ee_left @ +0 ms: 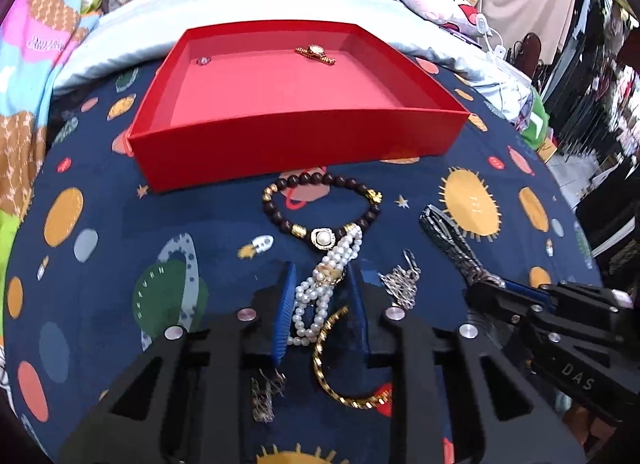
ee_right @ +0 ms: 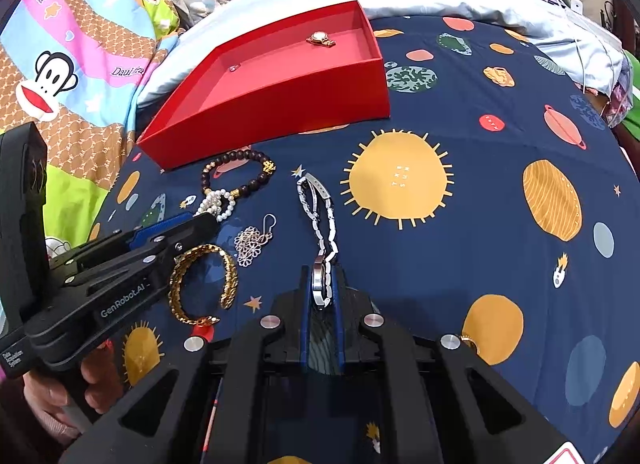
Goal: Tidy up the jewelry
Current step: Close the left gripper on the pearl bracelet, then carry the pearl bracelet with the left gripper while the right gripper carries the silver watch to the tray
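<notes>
Left gripper [ee_left: 322, 304]: black frame, blue pads, lower centre of its view, jaws apart.
Right gripper [ee_right: 323, 296]: black, blue-padded, lower centre, jaws nearly closed.
Hand [ee_right: 60, 404]: lower left, wrapping the left handle.

Space-print bedsheet [ee_right: 460, 112], cartoon-monkey quilt [ee_right: 72, 64]

bedroom: bedsheet [ee_right: 460, 136], pillow [ee_left: 432, 0]

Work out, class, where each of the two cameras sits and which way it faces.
Left wrist: on the left gripper, looking forward over the pearl bracelet toward the red box; its own fingers show.
Right wrist: on the right gripper, shut on the silver watch; a hand shows.
Shared: box, bracelets, bedspread.
</notes>
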`<state>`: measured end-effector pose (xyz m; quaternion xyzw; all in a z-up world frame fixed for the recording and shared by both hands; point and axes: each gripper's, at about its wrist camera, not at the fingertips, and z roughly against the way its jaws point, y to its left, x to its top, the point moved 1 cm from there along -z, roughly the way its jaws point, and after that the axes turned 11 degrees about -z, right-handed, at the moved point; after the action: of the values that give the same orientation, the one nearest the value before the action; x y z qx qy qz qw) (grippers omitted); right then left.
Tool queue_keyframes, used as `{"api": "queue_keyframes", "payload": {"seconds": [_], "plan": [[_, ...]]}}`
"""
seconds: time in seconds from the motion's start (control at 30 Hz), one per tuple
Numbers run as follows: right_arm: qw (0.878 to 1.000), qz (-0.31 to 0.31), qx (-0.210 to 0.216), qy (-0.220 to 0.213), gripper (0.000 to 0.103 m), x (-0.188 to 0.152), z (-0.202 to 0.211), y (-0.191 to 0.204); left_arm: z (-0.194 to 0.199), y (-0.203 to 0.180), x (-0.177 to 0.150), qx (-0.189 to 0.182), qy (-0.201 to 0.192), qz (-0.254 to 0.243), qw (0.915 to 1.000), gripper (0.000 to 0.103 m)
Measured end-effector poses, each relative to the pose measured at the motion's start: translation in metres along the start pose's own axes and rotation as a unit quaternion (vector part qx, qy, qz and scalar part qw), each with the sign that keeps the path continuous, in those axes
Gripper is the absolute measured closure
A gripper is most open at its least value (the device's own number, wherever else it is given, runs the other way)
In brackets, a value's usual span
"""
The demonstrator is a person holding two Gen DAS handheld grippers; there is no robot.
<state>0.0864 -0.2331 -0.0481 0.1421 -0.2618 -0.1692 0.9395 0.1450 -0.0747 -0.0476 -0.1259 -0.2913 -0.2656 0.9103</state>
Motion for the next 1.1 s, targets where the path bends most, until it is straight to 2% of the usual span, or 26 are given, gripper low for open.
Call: {"api": "queue_keyframes", "payload": {"seconds": [0.07, 0.43, 0.83, 0.93, 1.1], "plan": [[1.000, 0.000, 0.000, -0.007, 0.094, -0.001, 0.007, 0.001, 0.008, 0.002, -0.003, -0.008, -0.003, 0.013, 0.9999, 0.087], [0.999, 0.020, 0.021, -0.045, 0.094, -0.013, 0.059, 0.018, 0.072, 0.008, -0.023, 0.000, -0.024, 0.039, 0.9990, 0.087], [0.996, 0.041, 0.044, -0.067, 0.094, -0.022, 0.112, 0.040, 0.128, 0.021, -0.041, 0.006, -0.026, 0.059, 0.9979, 0.087], [0.995, 0.046, 0.047, -0.071, 0.094, -0.011, 0.118, 0.047, 0.132, 0.025, -0.032, -0.004, -0.028, 0.064, 0.9975, 0.087], [0.991, 0.073, 0.049, -0.099, 0.094, 0.032, 0.120, 0.063, 0.130, 0.037, 0.000, 0.003, -0.044, 0.055, 0.9975, 0.087]]}}
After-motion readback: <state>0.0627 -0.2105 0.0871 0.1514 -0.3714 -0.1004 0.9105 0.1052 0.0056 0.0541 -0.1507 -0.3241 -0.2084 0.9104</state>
